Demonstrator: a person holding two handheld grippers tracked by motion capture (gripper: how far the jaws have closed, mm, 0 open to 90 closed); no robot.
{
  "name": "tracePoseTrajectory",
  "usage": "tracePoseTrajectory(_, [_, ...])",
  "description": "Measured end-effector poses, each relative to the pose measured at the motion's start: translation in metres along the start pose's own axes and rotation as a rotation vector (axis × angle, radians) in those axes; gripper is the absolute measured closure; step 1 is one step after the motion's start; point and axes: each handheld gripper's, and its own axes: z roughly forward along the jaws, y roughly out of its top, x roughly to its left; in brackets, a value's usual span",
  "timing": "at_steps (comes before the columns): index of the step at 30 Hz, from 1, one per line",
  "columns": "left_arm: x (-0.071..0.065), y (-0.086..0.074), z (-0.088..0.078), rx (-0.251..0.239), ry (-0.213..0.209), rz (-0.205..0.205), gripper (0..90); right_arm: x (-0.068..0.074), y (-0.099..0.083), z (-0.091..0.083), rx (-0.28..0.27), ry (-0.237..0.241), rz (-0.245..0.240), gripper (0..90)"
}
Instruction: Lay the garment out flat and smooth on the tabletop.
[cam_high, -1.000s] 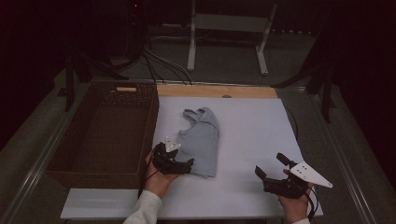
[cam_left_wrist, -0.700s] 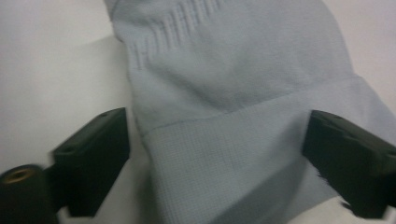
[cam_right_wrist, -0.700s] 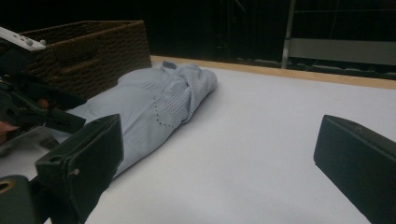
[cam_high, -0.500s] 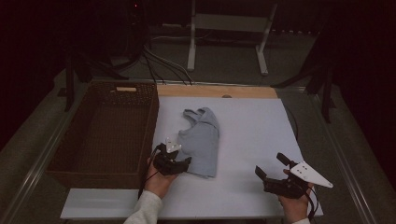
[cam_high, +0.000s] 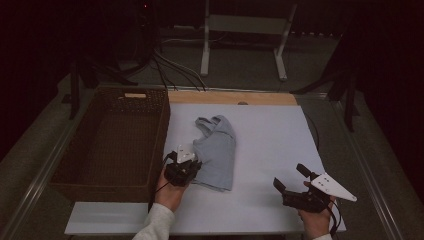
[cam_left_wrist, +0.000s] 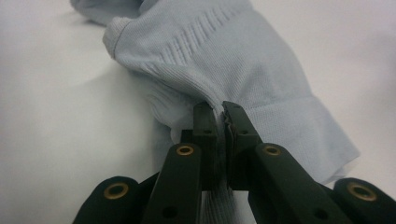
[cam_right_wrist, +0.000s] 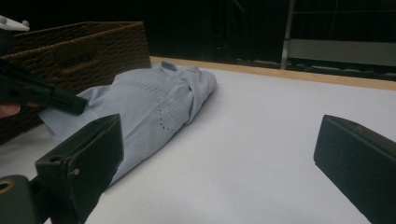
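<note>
Garment lies on the counter beside a wicker basket; left tool has just clamped its edge, right tool gapes apart.

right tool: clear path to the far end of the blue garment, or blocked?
Probably yes. The right tool is open over bare table, with nothing between it and the garment. The left tool pinches only the near edge by the basket.

Both grippers are black, the left gripper with brass-ringed screws behind its fingers. The right gripper carries a grey three-cornered plate. A white sleeve covers the left forearm.
</note>
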Motion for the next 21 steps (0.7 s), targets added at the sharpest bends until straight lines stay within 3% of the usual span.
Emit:
tracePoseTrajectory(10, [-0.020, 0.021, -0.007, -0.054, -0.052, 0.043, 85.3, 0.000, 0.000, 0.000, 0.000, 0.001, -0.003, 1.9])
tracePoseTrajectory(21, [-0.044, 0.038, -0.001, -0.069, -0.111, 0.107, 85.4, 0.000, 0.000, 0.000, -0.003, -0.002, 0.001, 1.9])
